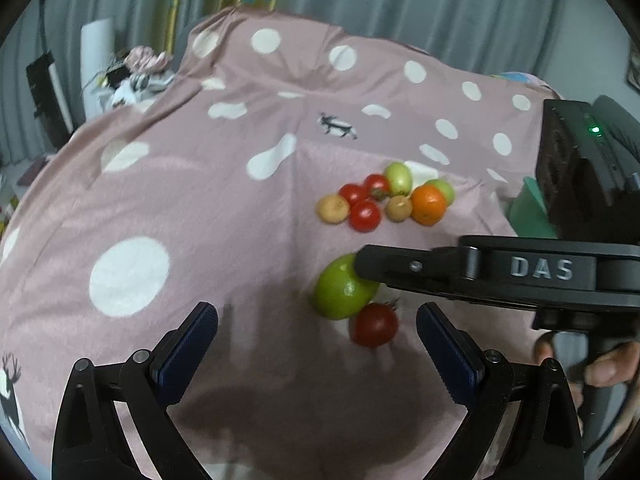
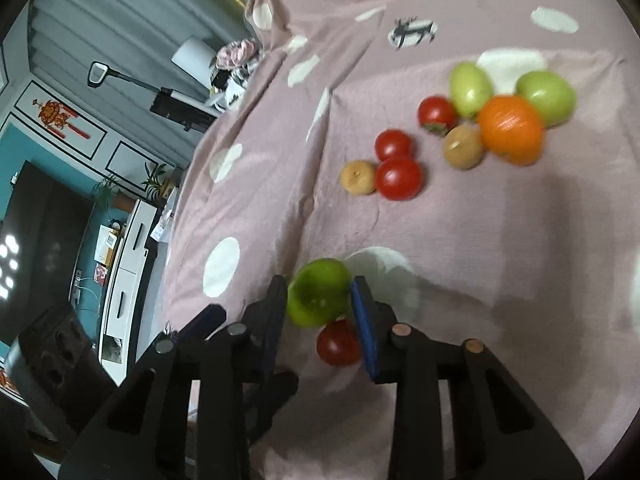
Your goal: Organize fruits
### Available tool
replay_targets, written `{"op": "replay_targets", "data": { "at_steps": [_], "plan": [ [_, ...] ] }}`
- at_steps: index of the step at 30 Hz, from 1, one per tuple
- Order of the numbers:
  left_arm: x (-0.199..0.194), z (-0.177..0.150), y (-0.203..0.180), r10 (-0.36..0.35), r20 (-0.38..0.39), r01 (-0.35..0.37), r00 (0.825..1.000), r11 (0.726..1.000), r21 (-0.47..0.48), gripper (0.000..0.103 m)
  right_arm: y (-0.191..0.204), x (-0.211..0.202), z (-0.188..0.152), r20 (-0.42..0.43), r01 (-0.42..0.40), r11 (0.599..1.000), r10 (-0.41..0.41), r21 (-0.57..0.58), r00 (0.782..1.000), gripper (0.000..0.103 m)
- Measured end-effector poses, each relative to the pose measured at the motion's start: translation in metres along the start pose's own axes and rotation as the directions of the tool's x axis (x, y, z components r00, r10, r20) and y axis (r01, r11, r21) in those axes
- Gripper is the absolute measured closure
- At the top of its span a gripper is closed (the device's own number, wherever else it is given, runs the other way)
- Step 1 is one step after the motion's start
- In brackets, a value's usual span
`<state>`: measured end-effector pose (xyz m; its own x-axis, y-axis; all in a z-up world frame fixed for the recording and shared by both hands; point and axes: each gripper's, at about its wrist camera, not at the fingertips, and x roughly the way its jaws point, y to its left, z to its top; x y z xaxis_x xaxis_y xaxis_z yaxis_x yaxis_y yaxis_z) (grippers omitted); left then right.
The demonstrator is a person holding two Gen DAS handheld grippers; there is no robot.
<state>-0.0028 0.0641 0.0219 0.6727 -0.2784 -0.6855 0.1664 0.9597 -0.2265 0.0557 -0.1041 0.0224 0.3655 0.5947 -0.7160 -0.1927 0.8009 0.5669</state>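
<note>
Clamping the green fruit [image 2: 318,294] between its pads, the right claw [image 2: 320,312] held it just over a red tomato [image 2: 338,342] on the pink spotted blanket [image 2: 440,240], likely for sorting apart from the far fruit cluster [image 2: 452,136], while the left claw [image 1: 316,344] hung released, empty.

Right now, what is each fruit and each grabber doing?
Green fruit: gripped by the right gripper.
Dark tomato: lying on the cloth, loose.
Fruit pile: untouched on the cloth.
Left gripper: open, empty.
</note>
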Motion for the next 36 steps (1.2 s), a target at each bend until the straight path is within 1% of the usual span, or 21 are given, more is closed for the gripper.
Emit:
{"op": "replay_targets", "data": {
  "at_steps": [2, 4, 7, 9, 10, 13, 17, 20, 23, 24, 25, 28, 31, 34, 36],
  "plan": [
    [0.002, 0.001, -0.012, -0.021, 0.008, 0.02, 1.0, 0.999, 0.034, 0.004, -0.005, -0.011, -0.003, 0.014, 0.017, 1.0, -0.017, -0.003, 1.0, 0.072],
    [0.005, -0.001, -0.022, -0.017, 0.014, 0.016, 1.0, 0.998, 0.064, 0.004, -0.014, -0.012, -0.004, 0.004, 0.008, 1.0, -0.008, 0.024, 1.0, 0.072],
    [0.014, -0.008, -0.027, 0.03, -0.003, -0.03, 1.0, 0.994, 0.109, 0.004, -0.03, -0.009, -0.004, -0.009, -0.01, 0.994, 0.011, 0.106, 1.0, 0.067],
    [0.019, -0.015, -0.023, 0.047, -0.024, -0.043, 0.999, 0.991, 0.129, 0.004, -0.038, -0.005, -0.003, -0.021, -0.044, 0.987, 0.047, 0.154, 0.999, 0.062],
    [0.019, -0.017, -0.02, 0.058, -0.027, -0.054, 0.998, 0.99, 0.132, 0.004, -0.041, -0.003, -0.002, -0.016, -0.059, 0.983, 0.063, 0.172, 0.998, 0.061],
    [0.018, -0.017, -0.01, 0.063, -0.022, -0.06, 0.998, 0.993, 0.103, 0.004, -0.038, 0.008, -0.002, -0.028, -0.07, 0.981, 0.076, 0.18, 0.997, 0.061],
    [0.013, -0.009, 0.006, 0.013, -0.034, -0.013, 0.999, 1.0, 0.008, 0.004, -0.019, 0.027, 0.0, -0.043, -0.107, 0.983, 0.114, 0.152, 0.992, 0.061],
    [0.009, -0.006, 0.017, -0.009, -0.039, 0.007, 0.999, 0.999, -0.044, 0.004, -0.011, 0.036, 0.003, -0.015, -0.109, 0.983, 0.113, 0.15, 0.994, 0.061],
    [0.008, -0.005, 0.021, -0.003, -0.039, 0.001, 0.999, 0.999, -0.051, 0.004, -0.012, 0.041, 0.009, -0.002, -0.124, 0.976, 0.127, 0.179, 0.992, 0.06],
    [0.007, -0.004, 0.022, -0.002, -0.038, 0.0, 0.999, 0.999, -0.051, 0.004, -0.012, 0.041, 0.01, -0.004, -0.121, 0.977, 0.123, 0.173, 0.992, 0.06],
    [0.007, -0.004, 0.022, -0.003, -0.04, 0.001, 0.999, 0.999, -0.047, 0.004, -0.011, 0.041, 0.011, -0.008, -0.109, 0.98, 0.112, 0.167, 0.994, 0.063],
    [0.008, -0.004, 0.023, 0.005, -0.051, -0.007, 0.999, 0.999, -0.04, 0.004, -0.007, 0.04, 0.012, -0.016, -0.087, 0.988, 0.09, 0.127, 0.996, 0.063],
    [0.009, -0.004, 0.021, -0.003, -0.063, 0.0, 0.998, 0.999, -0.039, 0.004, -0.008, 0.04, 0.011, -0.022, -0.093, 0.988, 0.096, 0.123, 0.995, 0.063],
    [0.005, -0.002, 0.016, -0.02, -0.043, 0.018, 0.999, 0.999, -0.028, 0.004, -0.012, 0.035, 0.01, -0.016, -0.098, 0.986, 0.101, 0.133, 0.995, 0.064],
    [0.0, -0.001, 0.011, -0.034, -0.016, 0.034, 0.999, 0.999, -0.013, 0.004, -0.013, 0.023, 0.01, 0.005, -0.108, 0.986, 0.108, 0.129, 0.994, 0.064]
  ]
}}
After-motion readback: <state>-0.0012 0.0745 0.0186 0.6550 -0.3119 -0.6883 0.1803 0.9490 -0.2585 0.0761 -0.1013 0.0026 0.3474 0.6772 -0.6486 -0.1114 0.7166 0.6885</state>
